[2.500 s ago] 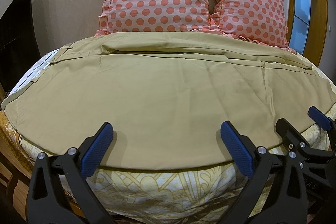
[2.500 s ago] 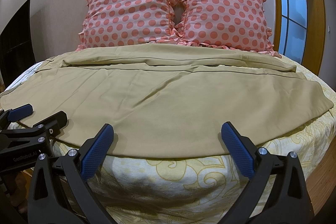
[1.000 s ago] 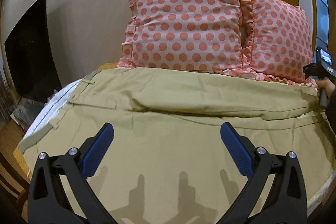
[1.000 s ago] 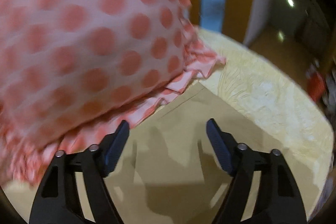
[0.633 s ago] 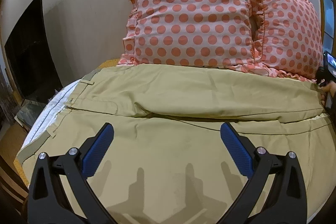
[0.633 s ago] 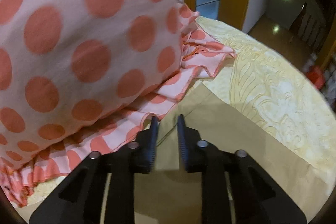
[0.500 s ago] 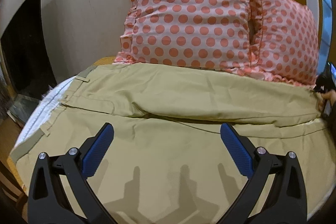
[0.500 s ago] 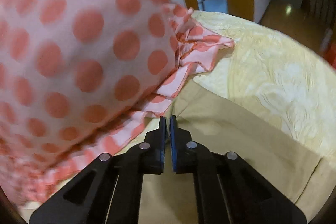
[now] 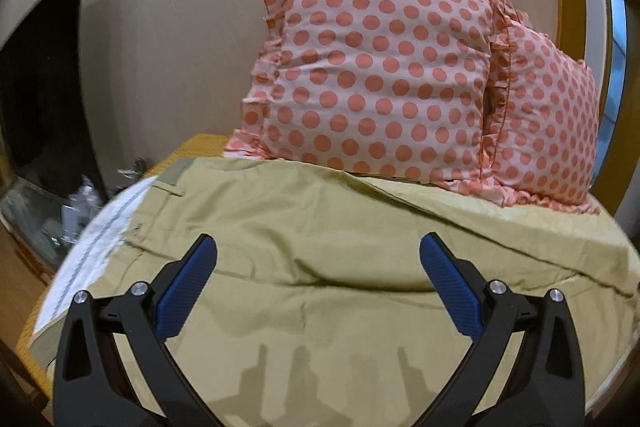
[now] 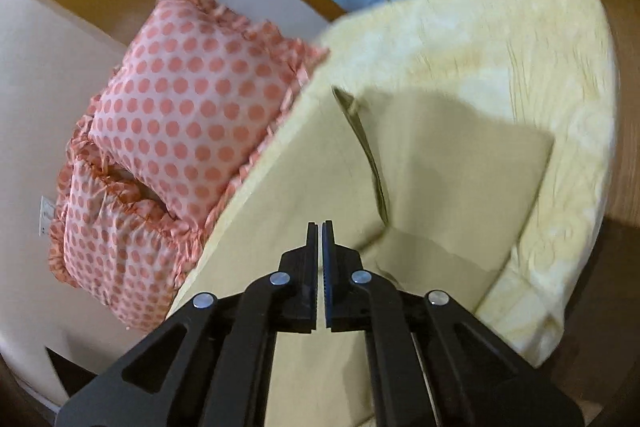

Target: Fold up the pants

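A bed (image 10: 560, 115) with a pale yellow patterned cover is filling both views, standing against a beige wall (image 9: 160, 7). Khaki pants (image 9: 320, 247) are lying spread across the bed, reaching from the waistband (image 9: 170, 187) at the left edge toward the far right side. In the left wrist view the fabric is rumpling into soft folds, with a long crease running across the middle. Two pink pillows (image 9: 380, 79) with orange dots and ruffled edges are leaning upright against the wall behind the pants, their lower edges touching the cloth.

In the right wrist view, part of the pants (image 10: 280, 207) is rising off the bed as a taut sheet toward the camera, while another layer is lying flat on the cover beneath it, in shadow.

The right gripper (image 10: 321, 247) is pinching this raised cloth, its jaws pressed nearly together on it. The left gripper (image 9: 318, 279) is hovering above the pants near the waistband end, its blue pads (image 9: 186, 287) standing wide apart and holding nothing.
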Motion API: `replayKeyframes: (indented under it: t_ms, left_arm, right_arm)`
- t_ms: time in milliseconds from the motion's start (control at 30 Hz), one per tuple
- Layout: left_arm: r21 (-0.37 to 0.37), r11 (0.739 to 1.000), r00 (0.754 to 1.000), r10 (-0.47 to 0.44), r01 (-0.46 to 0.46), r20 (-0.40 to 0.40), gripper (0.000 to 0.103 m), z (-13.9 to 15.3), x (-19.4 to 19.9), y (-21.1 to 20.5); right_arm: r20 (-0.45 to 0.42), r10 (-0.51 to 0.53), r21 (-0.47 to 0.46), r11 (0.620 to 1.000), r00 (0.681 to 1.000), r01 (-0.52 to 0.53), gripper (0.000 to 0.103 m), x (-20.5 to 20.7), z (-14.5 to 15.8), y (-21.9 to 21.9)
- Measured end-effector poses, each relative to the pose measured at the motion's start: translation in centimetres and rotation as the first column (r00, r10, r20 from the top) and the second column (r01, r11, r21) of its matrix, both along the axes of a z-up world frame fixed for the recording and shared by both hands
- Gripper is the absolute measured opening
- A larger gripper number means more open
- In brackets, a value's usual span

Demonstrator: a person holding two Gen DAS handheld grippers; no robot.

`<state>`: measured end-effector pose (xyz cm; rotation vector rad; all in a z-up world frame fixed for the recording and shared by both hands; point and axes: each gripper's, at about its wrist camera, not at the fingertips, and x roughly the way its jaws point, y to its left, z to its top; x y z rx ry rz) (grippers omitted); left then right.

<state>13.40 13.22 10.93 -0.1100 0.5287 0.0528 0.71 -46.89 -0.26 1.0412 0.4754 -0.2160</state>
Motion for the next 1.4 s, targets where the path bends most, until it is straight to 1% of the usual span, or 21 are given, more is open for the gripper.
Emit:
replayKeyframes:
  t_ms: [33,100,167,300,433,467,500,533,600,667,833,867,933,967,1000,1033,1100,1167,1233,1333,1400]
  left_arm:
    - [-0.016,1.0,1.0,0.003,-0.004,-0.017,0.101,0.0,0.8,0.3]
    - [-0.05,0.999,0.998,0.017,-0.02,-0.055,0.101,-0.2,2.3,1.0]
    - [-0.086,0.996,0.997,0.013,-0.019,-0.076,0.101,-0.4,3.5,1.5]
    - [-0.126,0.992,0.994,0.003,-0.016,-0.105,0.101,-0.8,5.7,1.7]
    - [-0.118,0.993,0.992,0.011,-0.026,-0.125,0.101,-1.2,8.5,1.5]
    - [-0.133,0.991,0.989,0.017,-0.036,-0.144,0.101,-1.4,9.7,1.6]
    - [-0.152,0.988,0.988,0.014,-0.037,-0.154,0.101,-1.6,10.4,1.6]
    - [-0.181,0.983,0.986,0.009,-0.04,-0.168,0.101,-1.9,11.3,1.8]
    - [-0.235,0.97,0.979,0.006,-0.055,-0.205,0.101,-2.5,13.6,2.1]
    - [-0.263,0.962,0.97,0.005,-0.071,-0.244,0.099,-3.2,15.6,2.2]
    - [-0.262,0.958,0.913,-0.005,-0.112,-0.409,0.081,-6.1,21.7,1.2]
    - [-0.262,0.957,0.9,-0.004,-0.123,-0.436,0.074,-6.6,22.5,1.1]
    - [-0.239,0.958,0.88,0.029,-0.16,-0.475,0.046,-7.7,23.7,1.0]
    - [-0.203,0.961,0.882,0.075,-0.188,-0.465,0.014,-7.6,23.5,1.2]
    - [-0.238,0.954,0.885,0.053,-0.181,-0.462,0.006,-7.5,23.1,1.6]
    - [-0.275,0.944,0.891,0.042,-0.184,-0.453,0.006,-7.3,22.2,2.1]
    - [-0.335,0.929,0.928,0.023,-0.158,-0.373,0.005,-5.6,18.6,3.3]
    - [-0.346,0.933,0.962,0.003,-0.101,-0.272,0.005,-3.1,12.7,4.0]
    - [-0.359,0.931,0.98,-0.012,-0.061,-0.197,0.005,-1.4,6.4,4.4]
    - [-0.317,0.947,0.989,-0.006,-0.043,-0.151,0.005,-0.6,-2.3,3.9]
    - [-0.319,0.946,0.985,0.002,-0.059,-0.174,0.005,-1.7,-7.2,3.8]
  right_arm:
    - [-0.005,0.031,0.015,0.999,0.999,-0.031,0.014,0.5,0.0,0.4]
    - [-0.024,0.065,0.022,0.998,0.998,-0.065,0.06,1.6,0.1,1.1]
    - [-0.038,0.107,0.038,0.994,0.994,-0.105,0.064,2.5,-0.1,2.0]
    - [-0.102,0.13,0.026,0.991,0.986,-0.128,0.062,4.6,-0.4,3.1]
    - [-0.073,0.008,0.032,0.999,0.997,-0.006,0.059,5.6,-0.6,2.0]
    - [-0.062,-0.018,0.021,1.0,0.998,0.019,0.05,6.0,-0.7,1.8]
    - [-0.054,-0.028,0.02,0.999,0.998,0.03,0.019,6.1,-0.9,1.5]
    - [-0.009,-0.037,0.038,0.999,0.999,0.038,0.002,6.5,-1.6,0.8]
    - [0.054,-0.057,0.091,0.995,0.997,0.052,0.002,6.1,-2.1,-0.1]
    - [0.118,-0.074,0.084,0.994,0.99,0.064,0.002,5.0,-1.6,-0.4]
    - [0.197,-0.077,0.072,0.995,0.977,0.064,0.002,3.9,-0.3,-0.9]
    - [0.205,-0.076,0.068,0.996,0.976,0.063,0.002,3.9,-0.1,-0.9]
    - [0.226,-0.07,0.053,0.997,0.972,0.06,0.002,3.8,0.4,-0.9]
    - [0.23,-0.068,0.046,0.997,0.971,0.059,0.002,3.9,0.6,-1.0]
    - [0.233,-0.065,0.043,0.997,0.97,0.056,0.002,3.9,0.8,-1.0]
    - [0.234,-0.064,0.038,0.998,0.97,0.056,0.002,3.9,0.9,-1.1]
    - [0.237,-0.064,0.03,0.998,0.969,0.058,0.002,3.3,1.0,-1.2]
    - [0.242,-0.074,0.01,0.997,0.968,0.074,0.002,2.1,1.3,-1.5]
    - [0.237,-0.084,-0.012,0.996,0.968,0.089,0.002,0.7,1.4,-1.8]
    - [0.219,-0.1,-0.041,0.993,0.971,0.111,0.002,-1.3,1.3,-2.1]
    - [0.205,-0.109,-0.052,0.991,0.973,0.122,0.002,-2.4,1.0,-2.3]
